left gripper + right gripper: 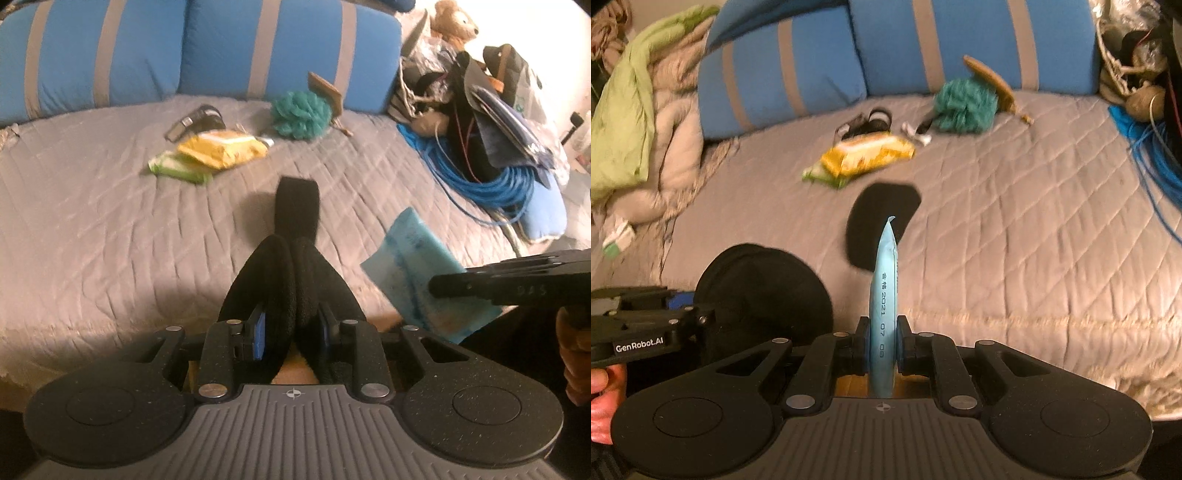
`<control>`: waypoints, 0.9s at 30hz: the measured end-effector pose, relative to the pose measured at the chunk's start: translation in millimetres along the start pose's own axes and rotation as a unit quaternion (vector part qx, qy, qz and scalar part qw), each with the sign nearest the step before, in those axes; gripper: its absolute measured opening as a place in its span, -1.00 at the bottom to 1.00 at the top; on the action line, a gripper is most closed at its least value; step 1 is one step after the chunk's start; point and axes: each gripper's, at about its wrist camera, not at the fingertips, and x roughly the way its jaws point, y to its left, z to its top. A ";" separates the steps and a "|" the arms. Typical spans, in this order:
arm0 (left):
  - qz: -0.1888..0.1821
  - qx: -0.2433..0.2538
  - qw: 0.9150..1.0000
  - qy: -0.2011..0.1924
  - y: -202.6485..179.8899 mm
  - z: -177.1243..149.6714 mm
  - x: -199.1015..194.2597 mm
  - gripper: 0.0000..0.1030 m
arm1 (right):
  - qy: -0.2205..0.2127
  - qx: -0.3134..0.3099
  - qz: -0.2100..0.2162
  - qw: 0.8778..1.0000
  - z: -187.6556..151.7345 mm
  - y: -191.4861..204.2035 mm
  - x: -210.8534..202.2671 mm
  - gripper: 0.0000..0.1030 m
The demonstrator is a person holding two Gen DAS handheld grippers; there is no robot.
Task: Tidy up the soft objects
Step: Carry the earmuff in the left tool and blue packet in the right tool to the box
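My left gripper point(293, 332) is shut on a black soft fabric piece point(295, 258), folded and held above the grey quilted bed point(110, 240). It also shows in the right wrist view point(764, 295) at the lower left. My right gripper point(882, 343) is shut on a light blue soft pack point(884, 295), held edge-on above the bed; the pack shows in the left wrist view point(417, 269) at the right. A yellow pack point(221, 147) lies on a green pack point(173, 166) farther up the bed, near a teal bath pouf point(301, 114).
Blue striped cushions point(110, 55) line the back of the bed. A coiled blue cable point(491, 184), bags and a teddy bear point(454, 26) pile up at the right. A wooden brush point(993, 85) and a black strap item point(868, 122) lie near the pouf. Rumpled bedding point(639, 122) is at the left.
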 end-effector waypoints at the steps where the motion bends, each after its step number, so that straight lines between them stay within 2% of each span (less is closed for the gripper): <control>1: -0.003 0.001 1.000 0.007 -1.2 -2.3 0.5 -0.47 | 0.007 -0.002 0.002 1.000 -3.7 1.9 0.3 -0.70; 13: 0.004 0.016 0.997 0.075 -5.9 -19.3 18.5 -0.46 | 0.101 -0.019 -0.002 0.995 -31.0 14.8 13.6 -0.70; 15: 0.008 0.023 0.996 0.082 -7.2 -20.5 21.0 -0.40 | 0.116 -0.022 -0.002 0.993 -33.0 16.4 18.4 -0.70; 17: 0.012 0.030 0.995 0.089 -9.3 -21.2 24.3 -0.19 | 0.131 -0.019 -0.003 0.991 -34.1 15.8 24.0 -0.64; 18: 0.015 0.032 0.995 0.092 -10.6 -21.6 25.9 -0.13 | 0.136 -0.015 -0.003 0.991 -34.2 14.5 26.4 -0.54; 20: 0.020 0.039 0.994 0.099 -12.4 -22.8 28.3 -0.05 | 0.132 -0.006 -0.006 0.991 -33.1 11.9 26.2 0.17; 21: 0.021 0.041 0.994 0.102 -12.9 -23.1 28.6 -0.04 | 0.123 -0.004 -0.007 0.992 -31.3 11.7 23.8 0.29; 23: 0.024 0.041 0.993 0.104 -12.5 -23.8 28.4 -0.03 | 0.106 0.005 -0.002 0.994 -27.4 9.8 18.8 0.72; 24: 0.028 0.039 0.993 0.105 -12.0 -23.6 28.2 -0.02 | 0.100 0.011 0.001 0.995 -26.7 8.0 16.5 0.78; 27: 0.035 0.027 0.993 0.107 -8.3 -22.3 26.8 0.20 | 0.094 0.021 -0.001 0.995 -23.3 3.1 13.6 0.84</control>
